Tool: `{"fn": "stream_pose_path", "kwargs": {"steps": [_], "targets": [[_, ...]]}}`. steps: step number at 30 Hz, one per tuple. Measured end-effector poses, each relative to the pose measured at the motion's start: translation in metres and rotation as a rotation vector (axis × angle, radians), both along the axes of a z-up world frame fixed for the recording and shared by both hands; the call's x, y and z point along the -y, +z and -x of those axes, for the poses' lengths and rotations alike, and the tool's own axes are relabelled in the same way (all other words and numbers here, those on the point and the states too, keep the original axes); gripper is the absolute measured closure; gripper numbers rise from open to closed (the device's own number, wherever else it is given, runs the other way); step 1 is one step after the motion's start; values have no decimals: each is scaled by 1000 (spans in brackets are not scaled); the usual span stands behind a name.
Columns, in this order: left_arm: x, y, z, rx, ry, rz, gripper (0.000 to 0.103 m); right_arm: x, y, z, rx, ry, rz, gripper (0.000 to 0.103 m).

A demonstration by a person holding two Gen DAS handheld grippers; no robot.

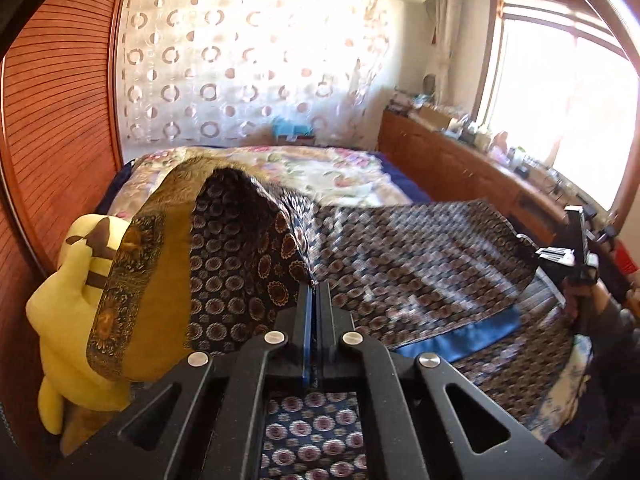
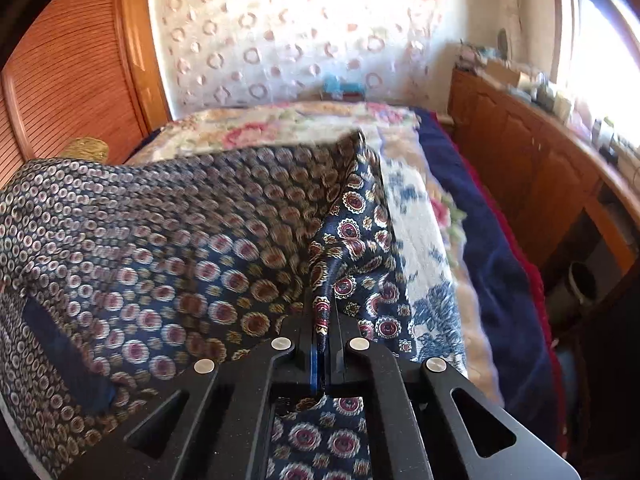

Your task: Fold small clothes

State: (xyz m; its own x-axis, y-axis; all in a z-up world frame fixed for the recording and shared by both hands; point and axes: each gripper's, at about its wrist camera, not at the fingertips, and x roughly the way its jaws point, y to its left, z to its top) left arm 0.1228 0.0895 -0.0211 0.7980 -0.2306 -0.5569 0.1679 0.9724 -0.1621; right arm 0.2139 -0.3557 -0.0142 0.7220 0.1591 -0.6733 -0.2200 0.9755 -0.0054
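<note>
While both tools are clamping down tight, the left tool (image 1: 315, 292) and right tool (image 2: 325, 312) are each pinching an edge of the navy medallion-print silky cloth (image 1: 400, 264). It's hanging stretched between them above the floral-quilted bed (image 1: 320, 176), gold border flopping beside a yellow plush toy (image 1: 68, 300).
</note>
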Motion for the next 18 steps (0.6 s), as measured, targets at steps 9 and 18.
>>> {"fn": "stream_pose_path", "kwargs": {"steps": [9, 18], "targets": [[-28, 25, 38, 94, 23, 105, 101, 19, 63, 49, 132, 40, -3, 102], [-44, -35, 78, -12, 91, 83, 101, 41, 45, 100, 75, 59, 37, 102]]}}
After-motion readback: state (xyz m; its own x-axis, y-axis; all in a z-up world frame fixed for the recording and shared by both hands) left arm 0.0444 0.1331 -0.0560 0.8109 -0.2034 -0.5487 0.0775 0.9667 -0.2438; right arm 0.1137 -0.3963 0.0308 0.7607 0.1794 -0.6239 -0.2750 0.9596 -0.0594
